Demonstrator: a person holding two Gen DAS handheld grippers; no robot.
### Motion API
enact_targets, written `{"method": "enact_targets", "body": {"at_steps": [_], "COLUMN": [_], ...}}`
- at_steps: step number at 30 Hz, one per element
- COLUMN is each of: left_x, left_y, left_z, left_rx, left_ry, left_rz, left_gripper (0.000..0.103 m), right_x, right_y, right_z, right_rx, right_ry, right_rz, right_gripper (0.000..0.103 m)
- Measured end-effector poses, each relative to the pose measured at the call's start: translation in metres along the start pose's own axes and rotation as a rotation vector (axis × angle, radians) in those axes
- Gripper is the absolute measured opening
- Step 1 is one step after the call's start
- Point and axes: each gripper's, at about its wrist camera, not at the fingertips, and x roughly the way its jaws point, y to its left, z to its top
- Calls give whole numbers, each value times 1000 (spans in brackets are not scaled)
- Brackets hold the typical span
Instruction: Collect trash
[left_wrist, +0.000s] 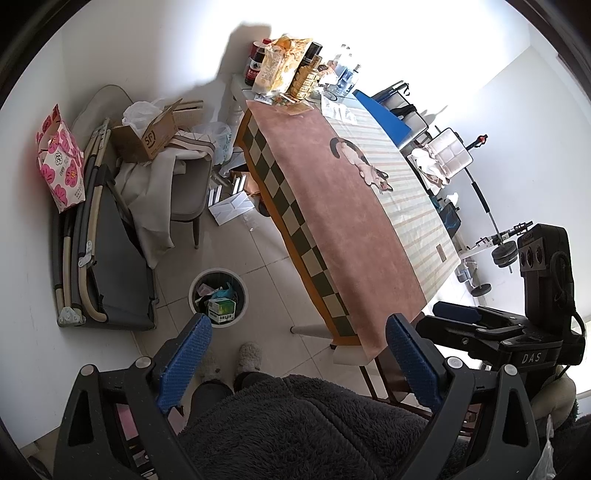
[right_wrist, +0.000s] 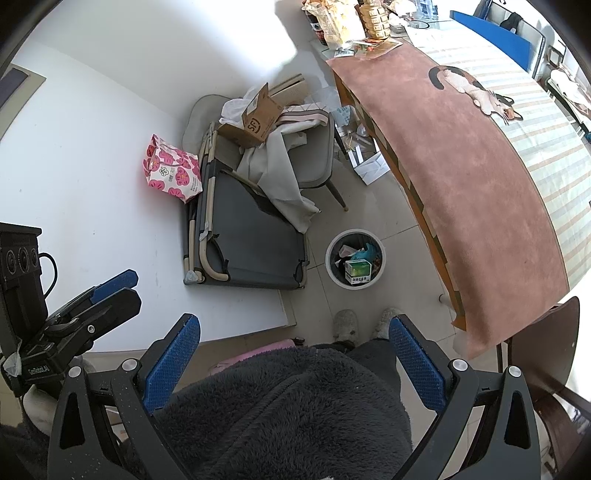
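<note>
A round white trash bin (left_wrist: 194, 284) stands on the tiled floor beside the table; it also shows in the right wrist view (right_wrist: 332, 271). Inside lie a green-and-white box (left_wrist: 221, 309) (right_wrist: 357, 272), a teal wrapper and other scraps. My left gripper (left_wrist: 299, 325) is open and empty, held high above the floor, near my body. My right gripper (right_wrist: 293, 326) is open and empty too, at about the same height. Each gripper shows at the edge of the other's view: the right one (left_wrist: 465, 314) and the left one (right_wrist: 118, 286).
A long table with a pink cat-pattern cloth (left_wrist: 347, 192) (right_wrist: 480, 166) carries bottles and snack bags (left_wrist: 284, 70) at its far end. A grey chair with a cardboard box (left_wrist: 147, 136), a folded cot (right_wrist: 243, 229), a pink flowered bag (right_wrist: 171, 171) and white papers on the floor (left_wrist: 232, 206) stand by the wall.
</note>
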Motion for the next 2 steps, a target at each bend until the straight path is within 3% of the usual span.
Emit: {"method": "enact_targets", "body": {"at_steps": [2], "left_x": [0], "left_y": [-1], "left_z": [2], "left_rx": [3], "left_ry": [-3], "left_rz": [1], "left_gripper": [96], "right_x": [0], "right_y": [0], "right_z": [1], "right_rx": [4], "right_ry": [-2], "right_rz": [-1], "right_gripper": [103]}}
